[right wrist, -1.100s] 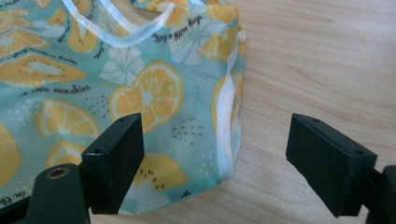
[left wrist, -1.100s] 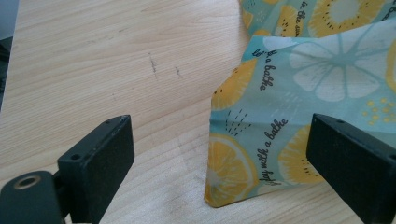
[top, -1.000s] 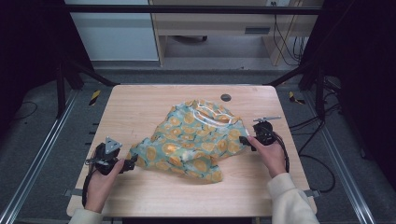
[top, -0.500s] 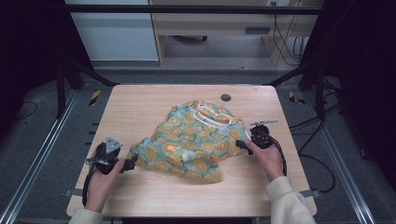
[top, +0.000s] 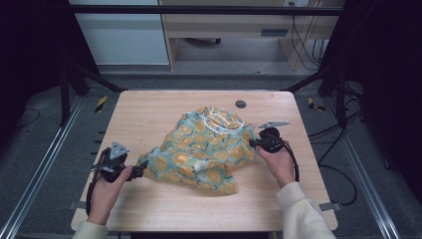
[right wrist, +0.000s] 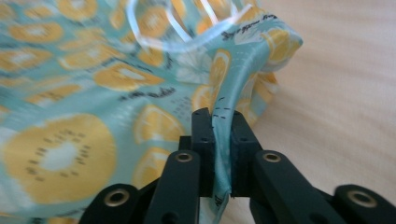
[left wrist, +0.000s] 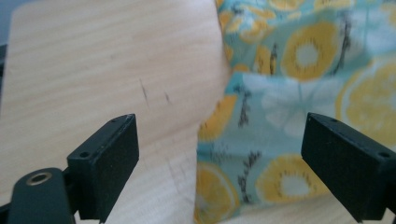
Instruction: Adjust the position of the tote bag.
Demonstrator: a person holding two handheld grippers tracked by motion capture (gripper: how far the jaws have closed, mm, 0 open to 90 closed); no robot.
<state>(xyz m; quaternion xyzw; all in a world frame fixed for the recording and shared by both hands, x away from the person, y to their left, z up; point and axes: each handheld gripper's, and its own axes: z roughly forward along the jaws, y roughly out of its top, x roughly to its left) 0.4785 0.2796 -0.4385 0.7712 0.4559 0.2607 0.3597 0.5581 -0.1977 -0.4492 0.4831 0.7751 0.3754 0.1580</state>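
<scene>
left hand (top: 102, 191): bottom-left of the high view, resting on the table (top: 149, 107), holding the left gripper.
left gripper (top: 141, 171): jaws spread wide, nothing clamped; closed a touch just now. Tips sit at the near-left corner of the cloth. In the left gripper view (left wrist: 219, 154) the cloth edge lies between the two jaws, pads clear of it.
cloth (top: 204, 152): teal fabric with yellow lemon-slice print, crumpled in a heap at mid-table, flat on the wood. White trim at its far side. Left gripper view shows its edge (left wrist: 289, 116) over the bare tabletop (left wrist: 93, 70).
hole cover (top: 241, 104): small dark disc on the table beyond the cloth, apart from it.
right gripper (top: 254, 143): jaws have just closed, now pinched on a fold at the cloth's right edge. Right gripper view (right wrist: 223, 154) shows the fabric (right wrist: 93, 93) pressed between both pads, standing up in a ridge.
right hand (top: 276, 162): right of the cloth, cream sleeve (top: 303, 211) coming in from the bottom edge.
</scene>
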